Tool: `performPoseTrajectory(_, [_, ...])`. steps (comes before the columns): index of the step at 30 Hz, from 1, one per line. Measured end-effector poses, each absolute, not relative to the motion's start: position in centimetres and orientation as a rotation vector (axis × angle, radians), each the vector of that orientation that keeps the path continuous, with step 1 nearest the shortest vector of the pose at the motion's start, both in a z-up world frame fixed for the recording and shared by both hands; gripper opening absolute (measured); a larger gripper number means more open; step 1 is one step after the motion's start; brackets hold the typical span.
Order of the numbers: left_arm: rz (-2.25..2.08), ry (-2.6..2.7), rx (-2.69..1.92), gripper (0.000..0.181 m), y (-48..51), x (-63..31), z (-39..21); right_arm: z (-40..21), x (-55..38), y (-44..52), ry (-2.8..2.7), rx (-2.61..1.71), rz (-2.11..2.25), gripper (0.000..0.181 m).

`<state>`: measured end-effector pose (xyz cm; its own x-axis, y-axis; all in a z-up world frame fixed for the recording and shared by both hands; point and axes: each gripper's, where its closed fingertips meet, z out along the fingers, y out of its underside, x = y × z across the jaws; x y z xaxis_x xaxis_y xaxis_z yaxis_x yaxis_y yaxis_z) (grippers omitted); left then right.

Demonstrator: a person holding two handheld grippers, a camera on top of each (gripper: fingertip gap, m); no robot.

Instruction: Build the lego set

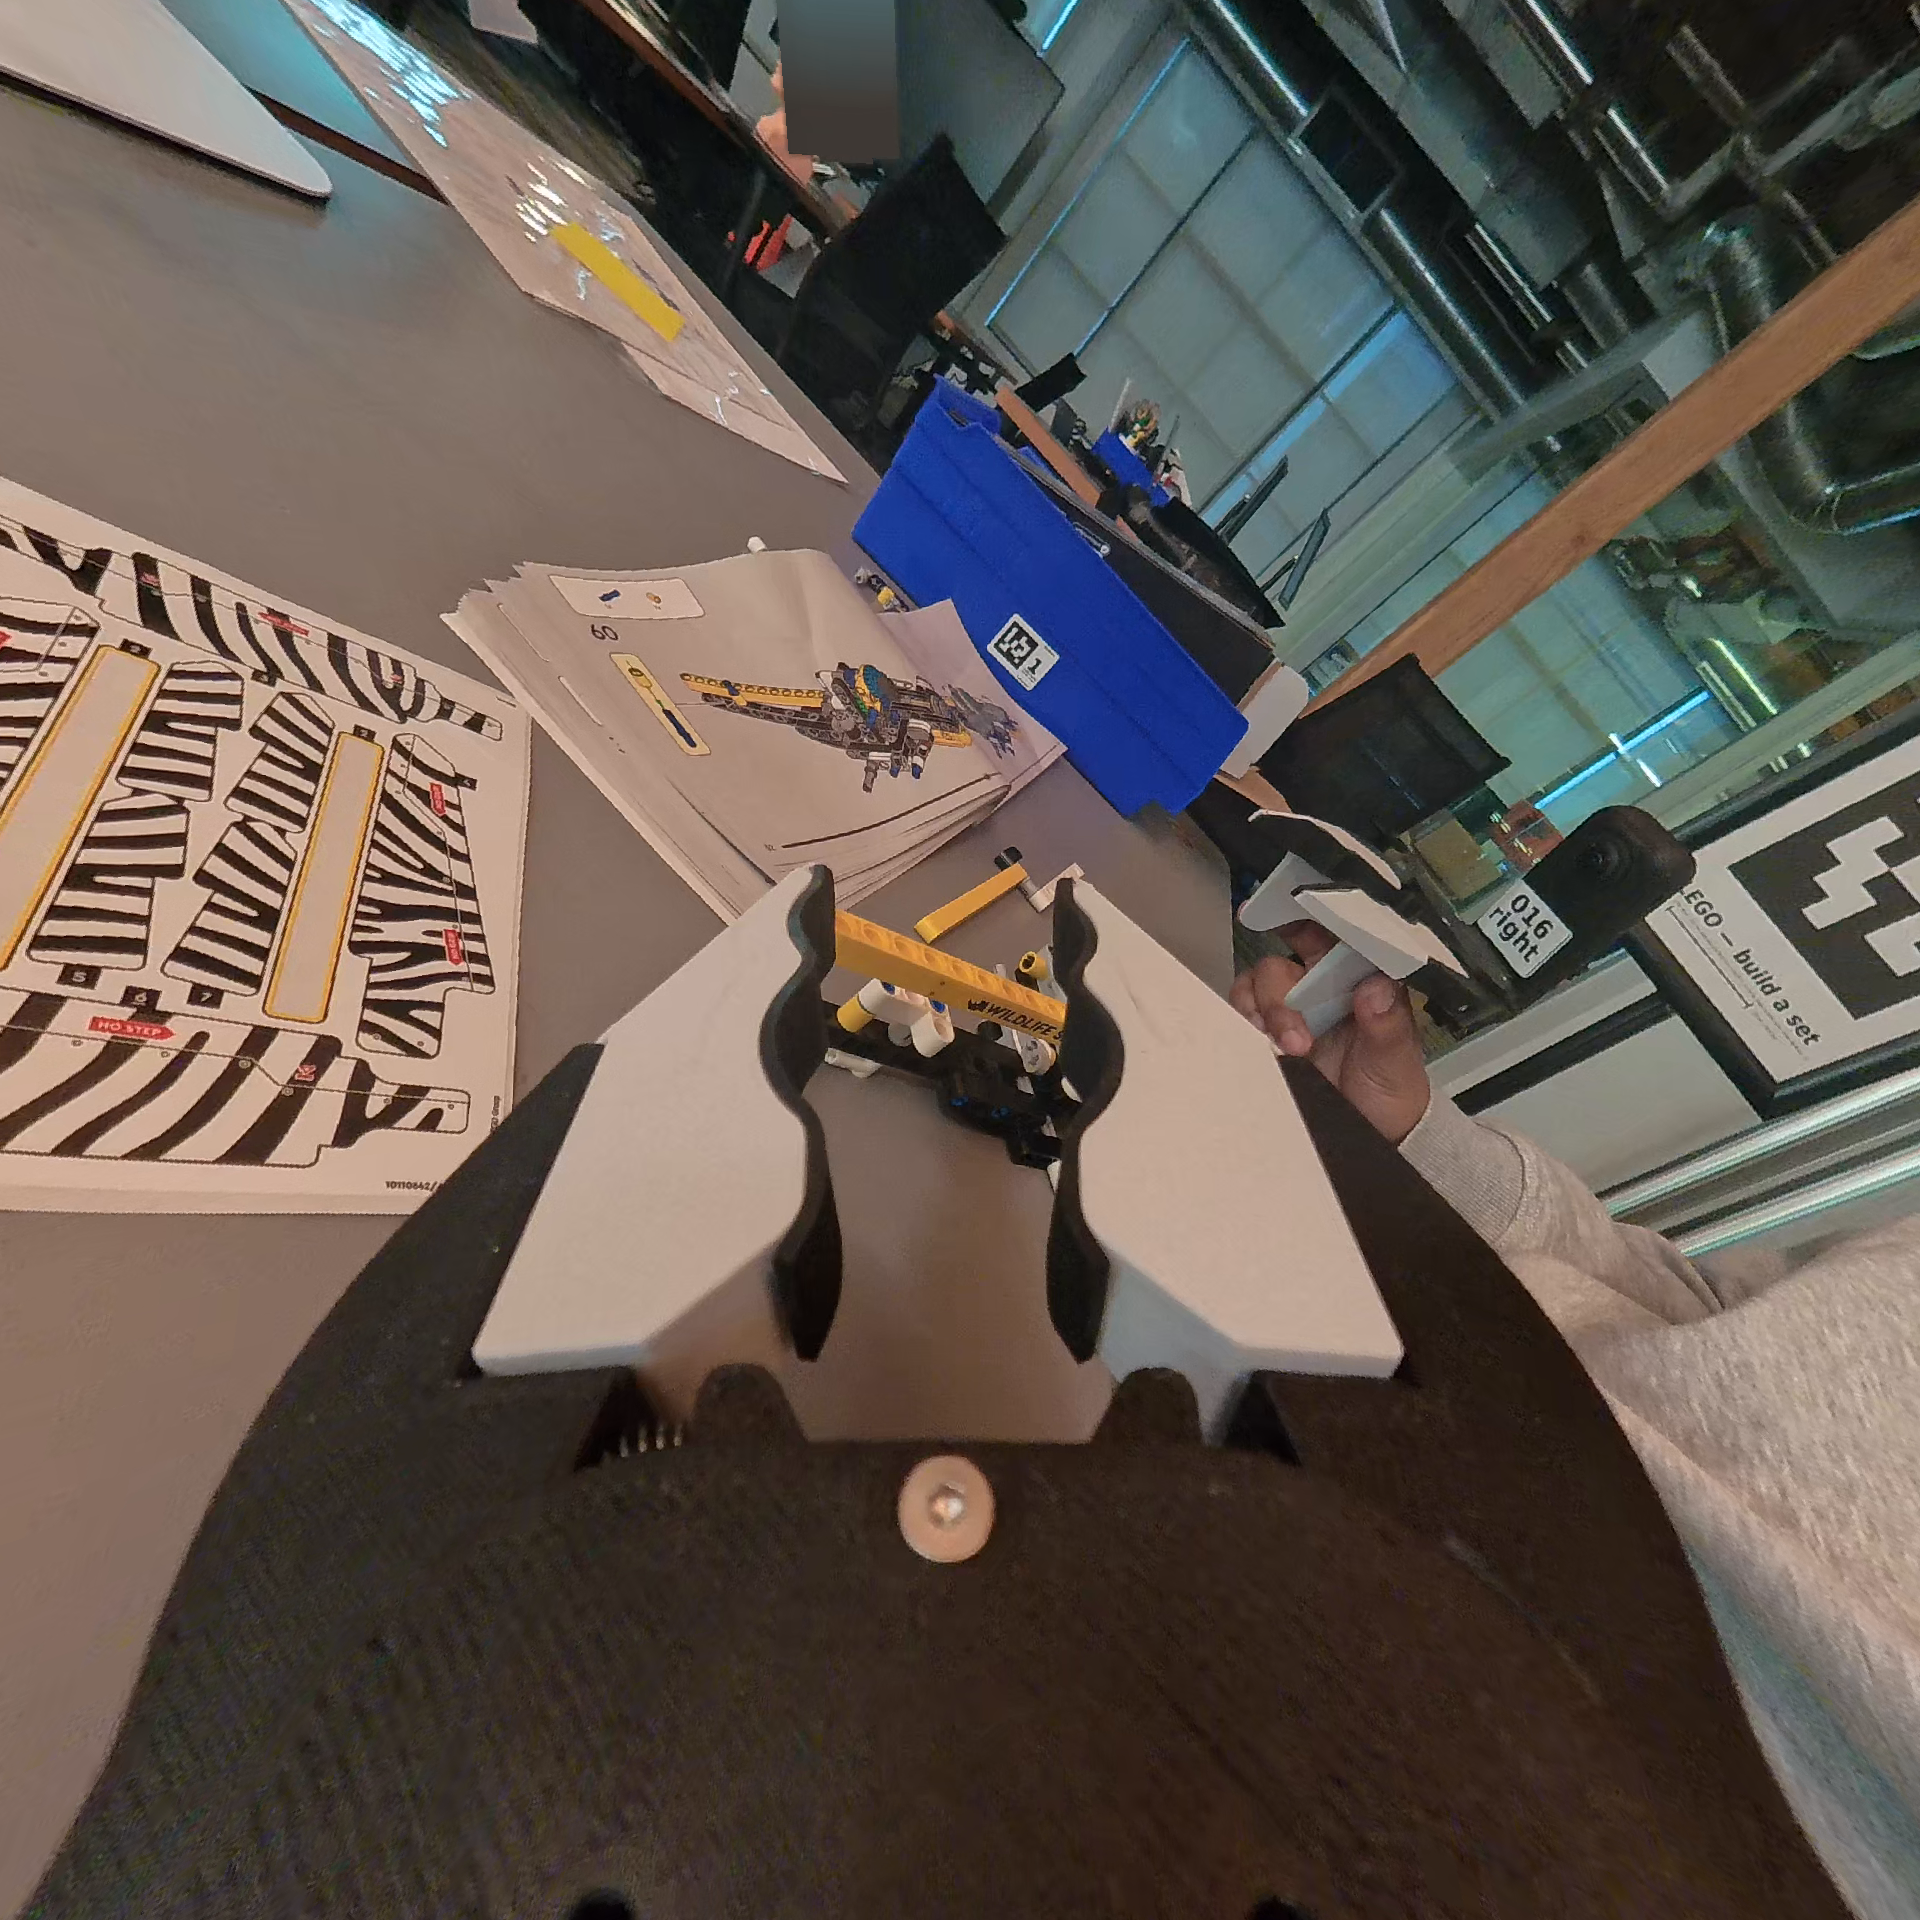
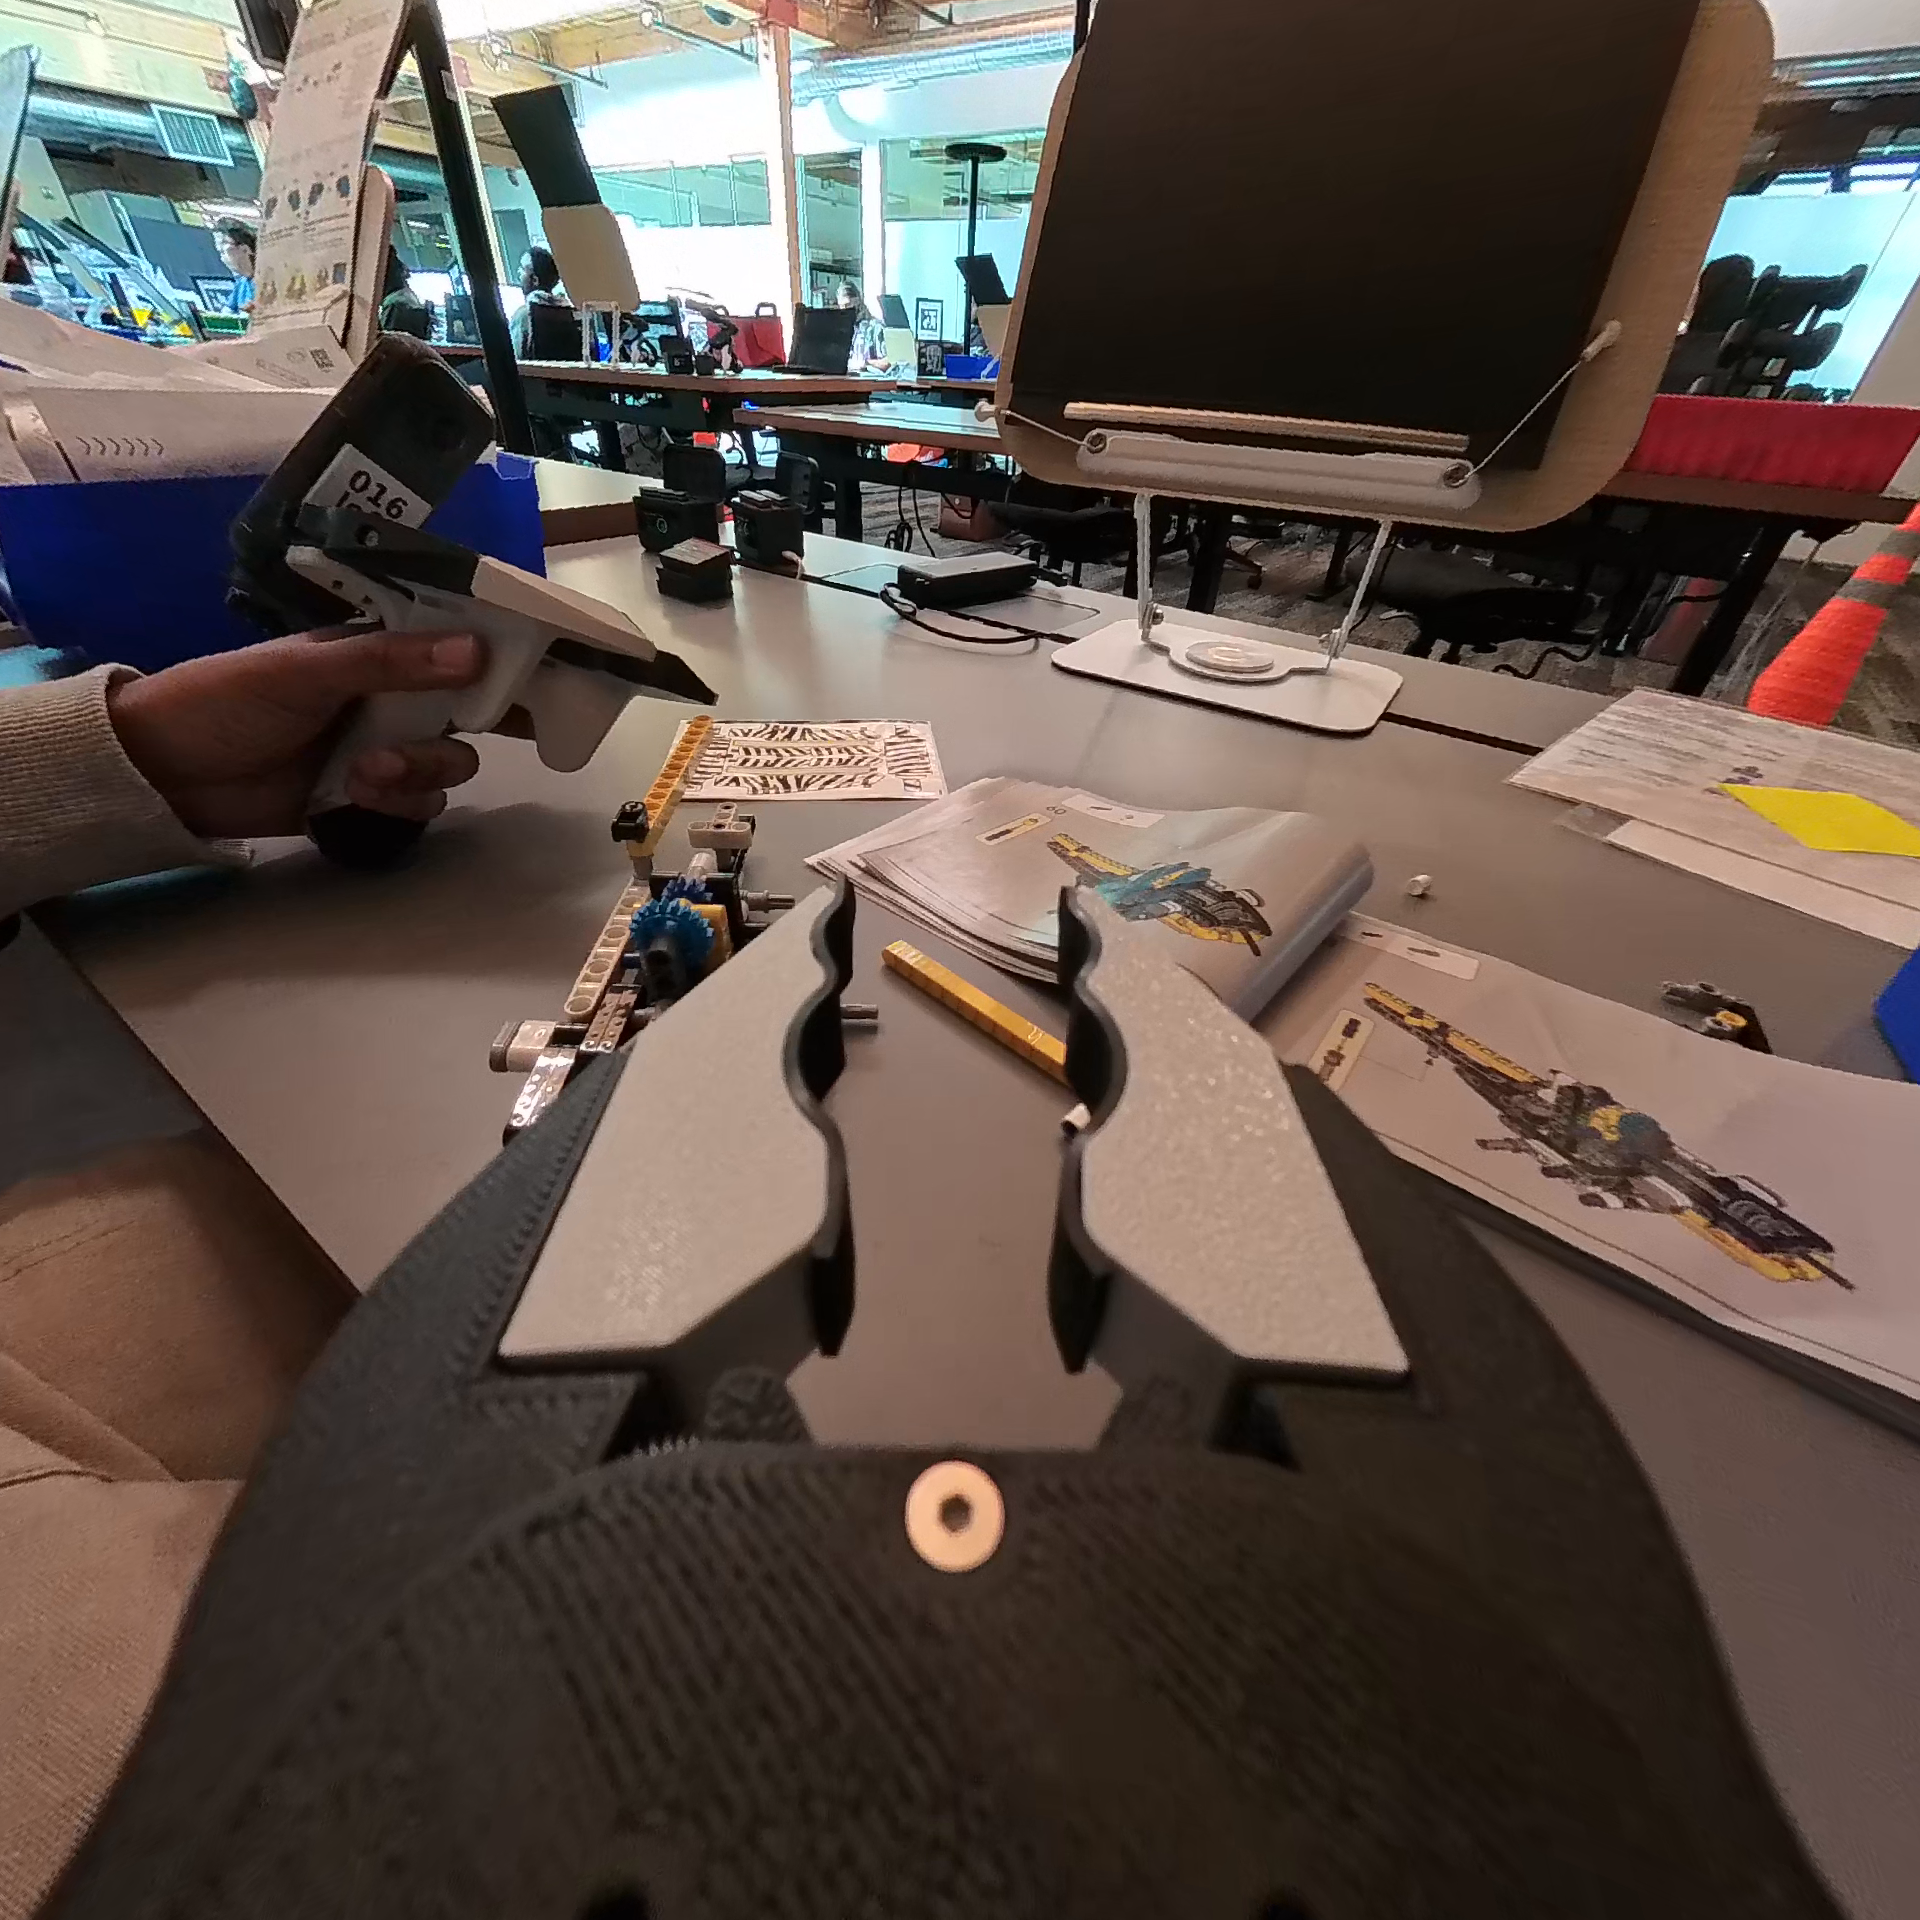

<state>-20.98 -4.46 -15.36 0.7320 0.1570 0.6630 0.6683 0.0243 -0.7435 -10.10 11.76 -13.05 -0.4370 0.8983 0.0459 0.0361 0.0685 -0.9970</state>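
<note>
Tabletop (image 2: 312,1039) lego assembly (image 2: 665,935) apparently points away lengthwise.

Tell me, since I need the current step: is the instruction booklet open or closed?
Open. The instruction booklet lies spread on the table, printed assembly diagrams facing up.

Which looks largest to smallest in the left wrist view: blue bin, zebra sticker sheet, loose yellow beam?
1. Zebra sticker sheet, though it lies nearer the camera.
2. Blue bin.
3. Loose yellow beam.
</note>
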Motion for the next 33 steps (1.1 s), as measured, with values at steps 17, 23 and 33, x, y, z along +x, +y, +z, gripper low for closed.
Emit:
performPoseTrajectory(17, [-0.442, -0.726, -1.521, 0.04, -4.9, -21.4, -15.7, -18.7, -23.8, 11.1, -1.987, -1.164, 0.945, 0.075])
performPoseTrajectory(23, [-0.461, -0.727, -1.504, 0.04, -4.9, -21.4, -15.5, -22.8, -24.3, 9.4, -2.271, -1.249, 0.872, 0.02])
performPoseTrajectory(33, [-0.495, -0.723, -1.51, 0.04, -4.6, -21.0, -15.6, -21.5, -24.5, 14.2, -2.184, -1.273, 0.655, 0.0])
